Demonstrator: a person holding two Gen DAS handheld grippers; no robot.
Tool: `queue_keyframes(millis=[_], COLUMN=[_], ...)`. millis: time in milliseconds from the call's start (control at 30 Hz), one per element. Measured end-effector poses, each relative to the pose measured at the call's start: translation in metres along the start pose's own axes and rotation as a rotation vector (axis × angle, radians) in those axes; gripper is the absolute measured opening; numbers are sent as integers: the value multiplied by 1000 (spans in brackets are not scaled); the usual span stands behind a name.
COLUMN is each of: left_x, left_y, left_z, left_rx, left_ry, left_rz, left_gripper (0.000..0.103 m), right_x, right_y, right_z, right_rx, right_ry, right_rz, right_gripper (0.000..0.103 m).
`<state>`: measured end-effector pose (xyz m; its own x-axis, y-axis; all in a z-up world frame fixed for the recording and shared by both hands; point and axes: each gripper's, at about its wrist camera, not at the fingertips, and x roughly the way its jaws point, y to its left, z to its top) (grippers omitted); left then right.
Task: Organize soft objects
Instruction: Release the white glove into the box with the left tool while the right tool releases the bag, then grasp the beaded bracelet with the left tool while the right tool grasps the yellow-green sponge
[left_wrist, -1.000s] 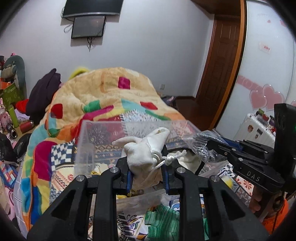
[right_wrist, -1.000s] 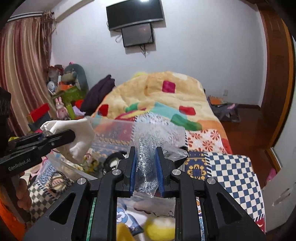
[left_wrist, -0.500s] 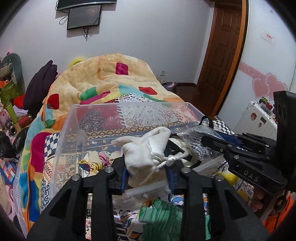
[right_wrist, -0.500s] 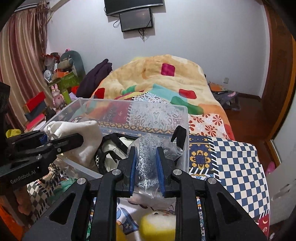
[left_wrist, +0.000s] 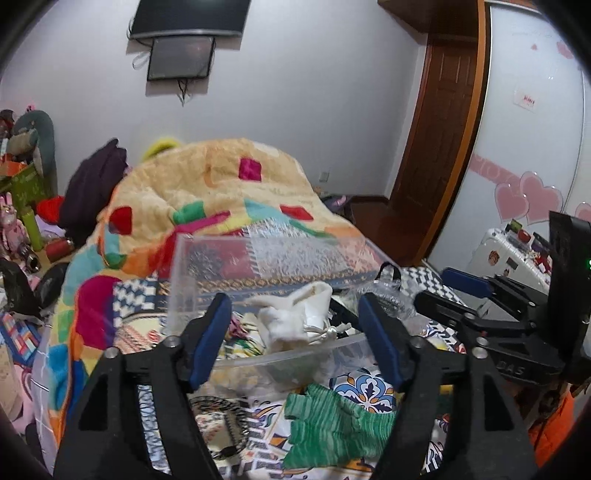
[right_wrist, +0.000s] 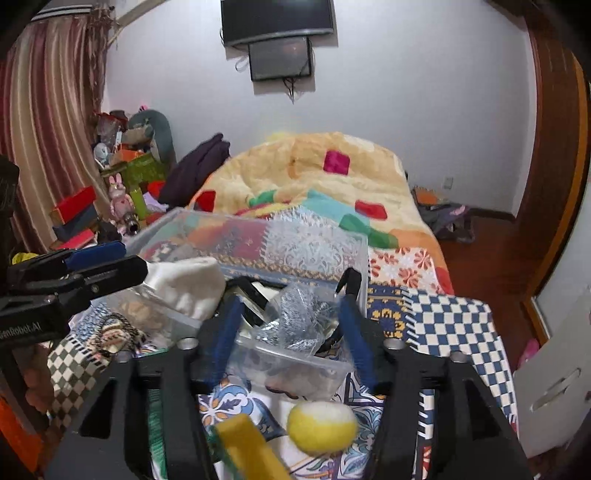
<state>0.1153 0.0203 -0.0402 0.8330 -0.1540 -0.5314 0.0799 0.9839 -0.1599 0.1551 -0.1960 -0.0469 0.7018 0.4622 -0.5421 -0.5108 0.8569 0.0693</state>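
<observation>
Yellow block (right_wrist: 247, 446) blurred, cut off below.

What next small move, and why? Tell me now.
Probably draw both tools back from the bin and go for a loose item, perhaps the green glove. The left tool and right tool stand open, the white toy and the plastic bag lie in the bin, and the glove and yellow ball lie outside it.
</observation>
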Motion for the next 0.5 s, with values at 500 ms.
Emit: queue_keyframes(millis=[500], left_x=[-29], left_y=[15], left_z=[-36], left_rx=[22], left_ry=[56], left_rz=[86], left_gripper=[99], right_x=[-33], right_y=[-5], right_z=[-26], right_rx=[56], right_ry=[-21], right_rz=[34], right_gripper=[75])
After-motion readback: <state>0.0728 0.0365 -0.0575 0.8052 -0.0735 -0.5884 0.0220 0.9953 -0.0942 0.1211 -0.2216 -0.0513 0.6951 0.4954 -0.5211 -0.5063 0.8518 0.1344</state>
